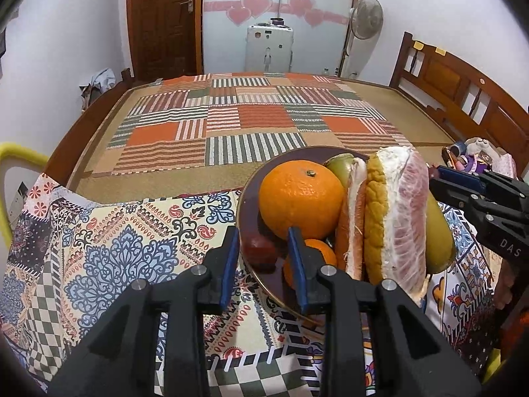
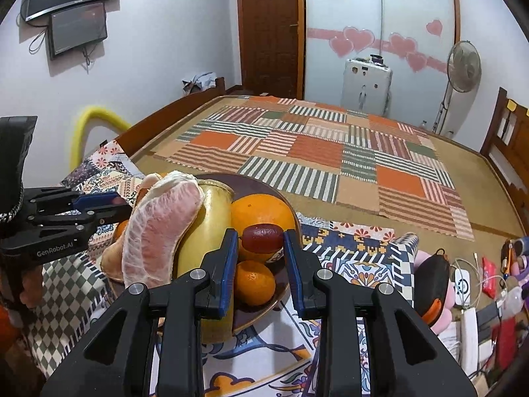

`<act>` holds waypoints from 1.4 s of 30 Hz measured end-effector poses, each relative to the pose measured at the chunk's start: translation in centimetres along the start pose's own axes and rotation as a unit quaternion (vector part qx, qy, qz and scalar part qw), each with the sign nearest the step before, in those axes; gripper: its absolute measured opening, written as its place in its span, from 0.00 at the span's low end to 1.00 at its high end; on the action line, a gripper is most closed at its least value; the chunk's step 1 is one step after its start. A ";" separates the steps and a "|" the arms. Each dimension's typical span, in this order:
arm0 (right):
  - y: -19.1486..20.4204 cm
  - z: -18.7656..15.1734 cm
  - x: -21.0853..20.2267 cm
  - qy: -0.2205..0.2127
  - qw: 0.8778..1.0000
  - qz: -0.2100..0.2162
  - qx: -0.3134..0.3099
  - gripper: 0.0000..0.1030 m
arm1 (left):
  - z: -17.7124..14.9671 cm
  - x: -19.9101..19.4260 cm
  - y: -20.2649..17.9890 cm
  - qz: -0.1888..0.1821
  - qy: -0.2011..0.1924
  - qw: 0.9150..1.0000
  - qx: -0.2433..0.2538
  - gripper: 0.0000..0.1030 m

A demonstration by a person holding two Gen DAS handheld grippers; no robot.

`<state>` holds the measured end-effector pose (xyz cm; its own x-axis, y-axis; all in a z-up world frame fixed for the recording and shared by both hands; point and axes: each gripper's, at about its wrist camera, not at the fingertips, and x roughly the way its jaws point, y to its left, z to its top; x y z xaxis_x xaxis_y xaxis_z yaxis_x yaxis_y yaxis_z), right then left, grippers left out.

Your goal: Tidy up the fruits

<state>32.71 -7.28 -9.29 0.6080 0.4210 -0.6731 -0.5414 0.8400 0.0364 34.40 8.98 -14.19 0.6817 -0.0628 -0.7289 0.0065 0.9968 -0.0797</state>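
Observation:
A dark plate [image 1: 246, 198] on the patterned cloth holds a big orange [image 1: 301, 195], a small orange [image 1: 320, 253], a red date [image 1: 259, 253], peeled pomelo segments [image 1: 401, 218] and green-yellow pomelo rind [image 1: 438, 238]. My left gripper [image 1: 263, 243] is open, its fingertips either side of the date at the plate's near rim. In the right wrist view the plate [image 2: 284, 274] shows the big orange [image 2: 261, 213], small orange [image 2: 254, 283], pomelo [image 2: 158, 231] and date [image 2: 263, 239]. My right gripper [image 2: 261, 241] is open, with the date between its fingertips. The left gripper [image 2: 109, 206] reaches toward the pomelo from the left.
The plate sits on a patterned cloth [image 1: 125, 238] at the edge of a bed with a striped patchwork mat [image 1: 238, 122]. A wooden headboard [image 1: 463, 92] stands at right. Clutter, cables and toys [image 2: 476, 284] lie to the right. A yellow tube [image 2: 96, 122] is at left.

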 end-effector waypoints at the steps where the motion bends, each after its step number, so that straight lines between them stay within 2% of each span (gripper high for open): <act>1: 0.0 0.1 0.0 0.001 1.000 0.000 0.001 0.26 | 0.0 0.0 0.0 0.001 0.000 1.000 -0.002 0.33; 6: 0.0 0.1 -0.2 -0.004 1.000 -0.004 0.000 0.33 | 0.1 -0.4 0.7 -0.012 -0.008 1.000 -0.011 0.41; 12: 0.0 0.0 -1.8 -0.021 1.000 -0.008 0.003 0.35 | -0.1 -2.6 0.2 0.004 -0.034 0.999 -0.004 0.42; 15: 0.4 0.2 -3.4 -0.031 0.999 -0.011 0.006 0.35 | -0.1 -4.8 -0.1 0.020 -0.057 0.998 -0.002 0.42; 19: 1.6 0.3 -7.8 -0.070 0.998 -0.010 0.003 0.35 | -0.3 -10.0 -0.8 0.023 -0.107 0.994 0.001 0.42; 24: 3.6 0.3 -14.4 -0.133 0.991 -0.009 0.006 0.35 | -1.1 -17.4 -2.4 0.019 -0.175 0.984 0.005 0.42; 29: 6.1 -0.9 -20.7 -0.203 0.979 -0.015 0.009 0.35 | -3.1 -24.7 -4.0 0.019 -0.241 0.970 -0.001 0.42; 31: 6.9 -1.5 -22.4 -0.222 0.975 -0.014 0.010 0.36 | -4.4 -27.2 -4.9 0.027 -0.266 0.963 0.002 0.45; 32: 7.5 -1.8 -23.4 -0.233 0.972 -0.014 0.011 0.36 | -5.0 -28.2 -5.2 0.029 -0.276 0.961 0.002 0.50; 33: 7.8 -2.1 -24.0 -0.240 0.971 -0.015 0.010 0.39 | -5.5 -29.1 -5.3 0.029 -0.284 0.958 0.001 0.55; 40: 10.5 -3.9 -27.0 -0.283 0.959 -0.024 0.002 0.58 | -9.1 -33.5 -7.5 0.046 -0.327 0.944 0.019 0.68; 42: 10.8 -4.2 -27.2 -0.288 0.957 -0.027 0.003 0.66 | -9.6 -33.9 -7.9 0.050 -0.333 0.941 0.023 0.78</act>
<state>7.87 -11.07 6.31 0.8549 0.4948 -0.1562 -0.4981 0.8669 0.0195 4.18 2.72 4.62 0.9880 0.0608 -0.1422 -0.0603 0.9981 0.0076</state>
